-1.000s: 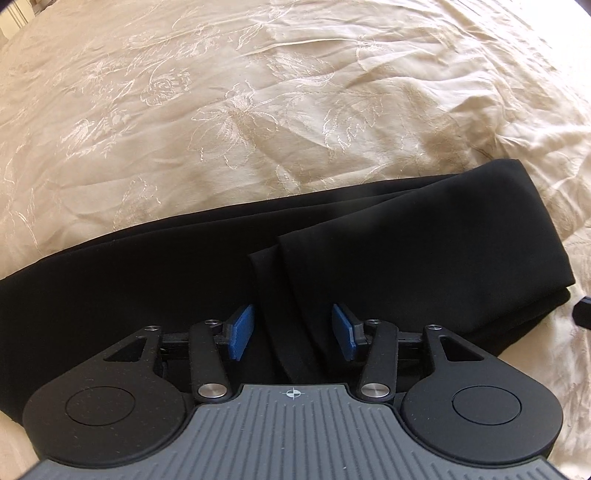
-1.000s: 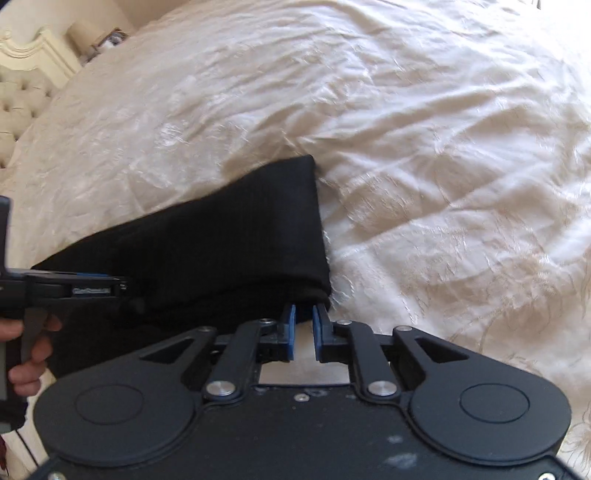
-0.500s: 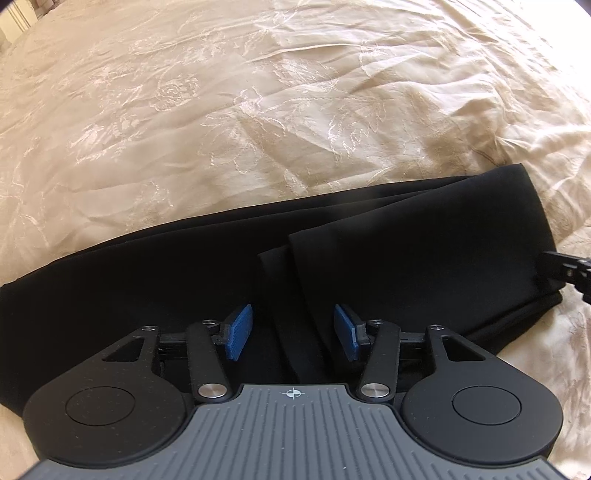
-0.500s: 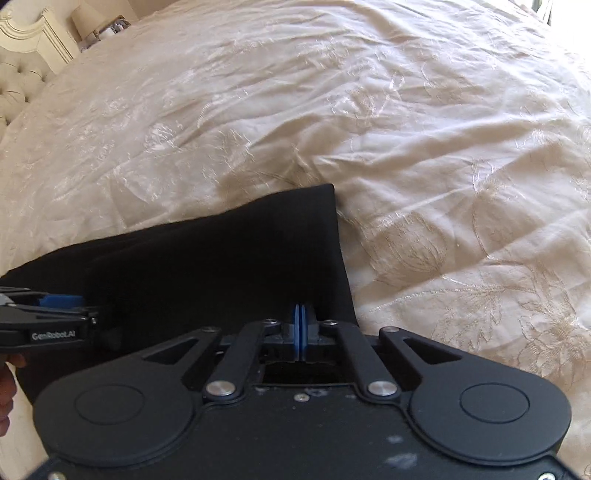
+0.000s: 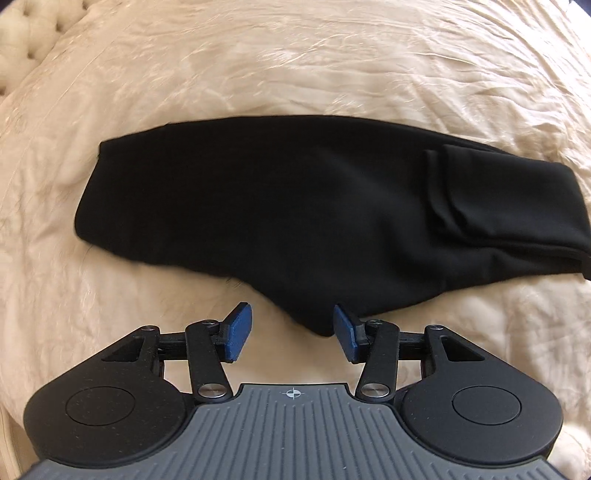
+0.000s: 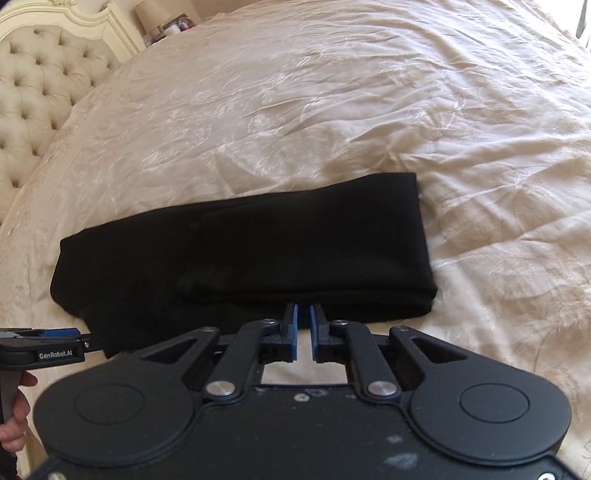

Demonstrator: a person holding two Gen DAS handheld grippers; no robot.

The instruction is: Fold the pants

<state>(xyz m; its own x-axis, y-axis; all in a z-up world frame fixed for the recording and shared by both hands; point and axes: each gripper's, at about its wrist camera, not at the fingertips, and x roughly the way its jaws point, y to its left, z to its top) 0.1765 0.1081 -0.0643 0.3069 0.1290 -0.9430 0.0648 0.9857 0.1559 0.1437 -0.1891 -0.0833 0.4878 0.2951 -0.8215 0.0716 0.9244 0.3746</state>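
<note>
Black pants [image 5: 295, 206] lie folded lengthwise across the cream bedspread [image 5: 295, 66], with a shorter layer doubled over at their right end [image 5: 498, 192]. My left gripper [image 5: 291, 332] hovers open at their near edge. A pointed bit of fabric dips towards its right pad [image 5: 345, 336] without being pinched. In the right wrist view the pants [image 6: 277, 251] show the doubled part on the right. My right gripper [image 6: 302, 317] sits at their near edge, its jaws opening with a narrow gap and nothing pressed between them. The left gripper [image 6: 74, 338] shows at the far left, held by a hand [image 6: 14, 410].
A tufted cream headboard [image 6: 37, 92] stands at the left end of the bed, with a bedside lamp [image 6: 155, 14] behind it. Wrinkled bedspread [image 6: 406, 110] stretches far beyond and to the right of the pants.
My left gripper has drawn back, lifted and shifted left, so the whole pants now show. My right gripper shut half a second ago, then parted slightly and backed off from the folded edge.
</note>
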